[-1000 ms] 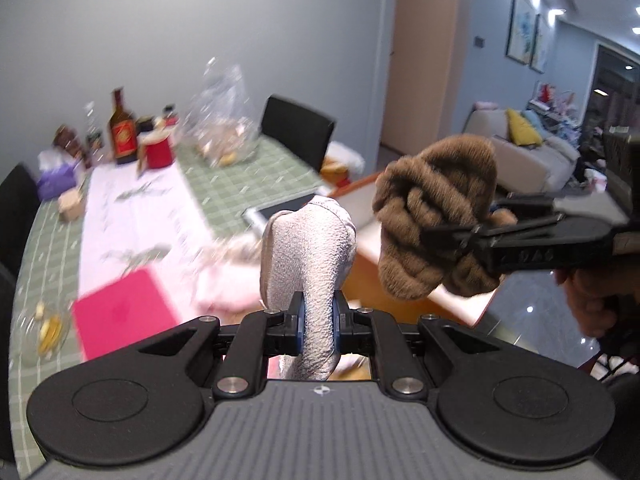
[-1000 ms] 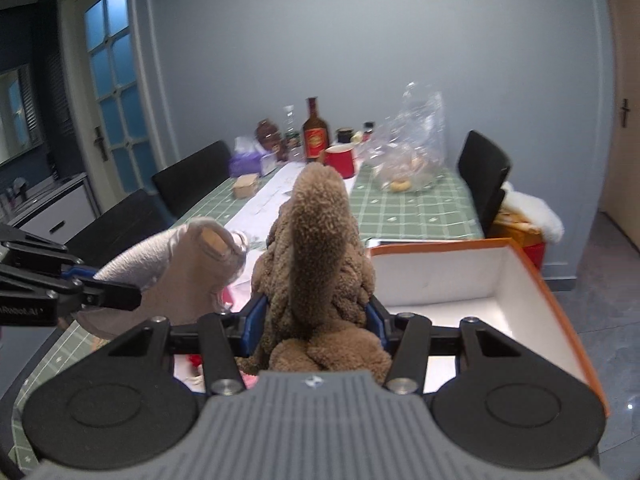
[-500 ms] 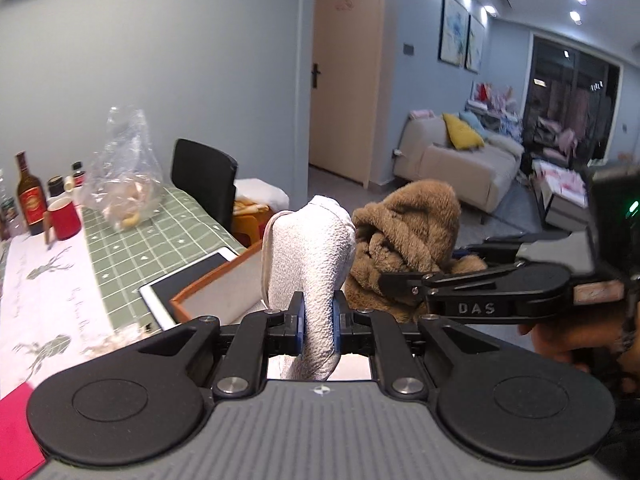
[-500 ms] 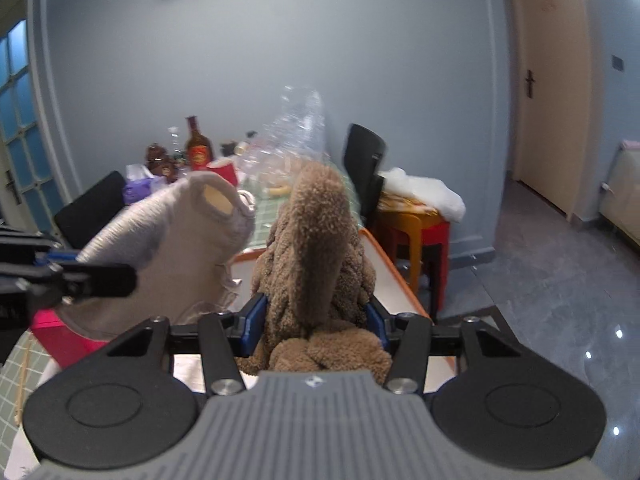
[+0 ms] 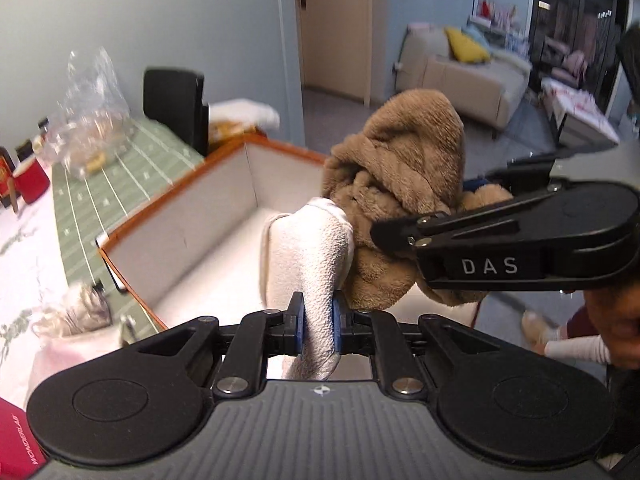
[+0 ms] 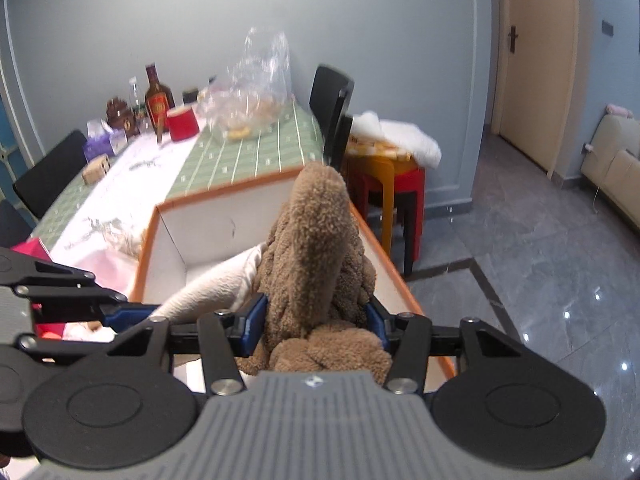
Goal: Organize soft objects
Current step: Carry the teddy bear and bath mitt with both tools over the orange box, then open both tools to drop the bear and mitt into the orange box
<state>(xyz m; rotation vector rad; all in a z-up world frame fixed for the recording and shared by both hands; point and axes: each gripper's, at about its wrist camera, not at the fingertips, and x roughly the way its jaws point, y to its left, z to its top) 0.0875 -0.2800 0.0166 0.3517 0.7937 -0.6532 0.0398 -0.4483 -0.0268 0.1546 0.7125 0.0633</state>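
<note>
Item one: your left gripper (image 5: 318,330) is clamped on a white rolled sock (image 5: 310,256), held over the orange-rimmed white box (image 5: 188,236). Item two: your right gripper (image 6: 314,326) grips a brown fuzzy bundle (image 6: 318,248), touching the sock above that box.

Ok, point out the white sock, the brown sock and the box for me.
white sock (image 5: 308,248): left wrist view, on its upper fold.
brown sock (image 6: 316,240): right wrist view, on its raised middle.
box (image 5: 192,240): left wrist view, on its white inner wall.
</note>
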